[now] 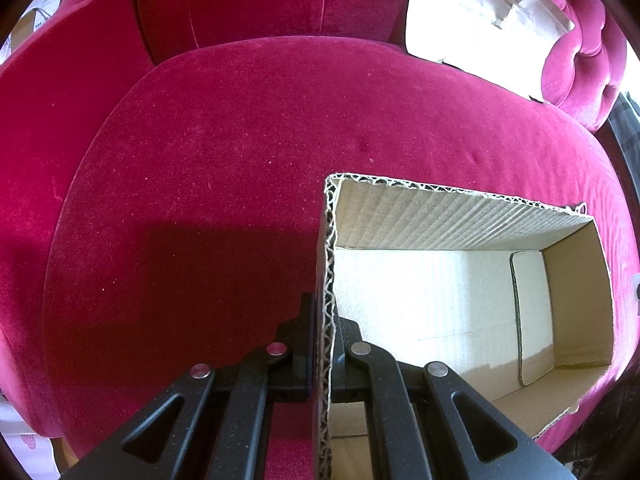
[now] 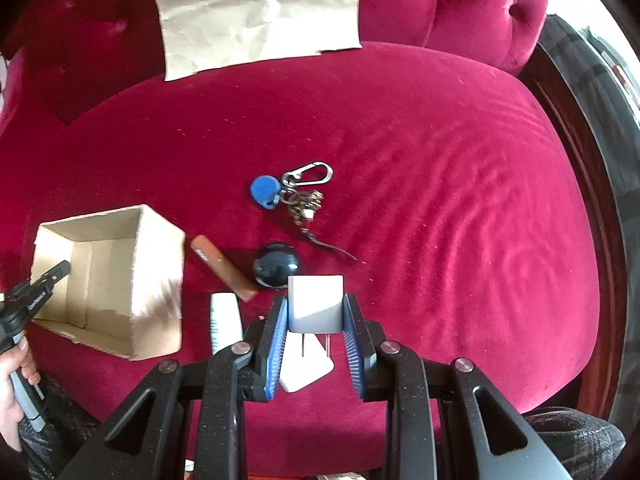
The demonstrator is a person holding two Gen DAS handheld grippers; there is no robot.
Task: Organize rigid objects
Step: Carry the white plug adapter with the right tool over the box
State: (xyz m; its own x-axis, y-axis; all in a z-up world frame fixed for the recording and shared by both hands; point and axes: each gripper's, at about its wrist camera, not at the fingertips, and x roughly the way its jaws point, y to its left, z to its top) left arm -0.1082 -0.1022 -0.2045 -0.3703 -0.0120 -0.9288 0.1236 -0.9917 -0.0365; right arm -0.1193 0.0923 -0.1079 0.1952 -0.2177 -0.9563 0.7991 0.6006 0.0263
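Observation:
My left gripper (image 1: 325, 344) is shut on the near wall of an open cardboard box (image 1: 440, 208), one finger outside and one inside. That box (image 2: 116, 264) also shows at the left of the right wrist view, with the left gripper (image 2: 60, 272) at its rim. My right gripper (image 2: 316, 316) is shut on a white plug adapter (image 2: 316, 298), prongs pointing back, lifted above the cushion. Below it lie a white flat piece (image 2: 308, 372) and a white tube (image 2: 226, 316). A brown stick (image 2: 222, 268), a dark ball (image 2: 277, 266) and a key ring with a blue tag (image 2: 296, 192) rest on the seat.
Everything sits on a red velvet sofa seat (image 2: 460, 200). A sheet of brown paper (image 2: 256, 12) leans on the backrest. A white pad (image 1: 534, 316) lies in the box. A hand (image 2: 12, 384) holds the left tool. The sofa's dark wooden edge (image 2: 592, 184) runs down the right.

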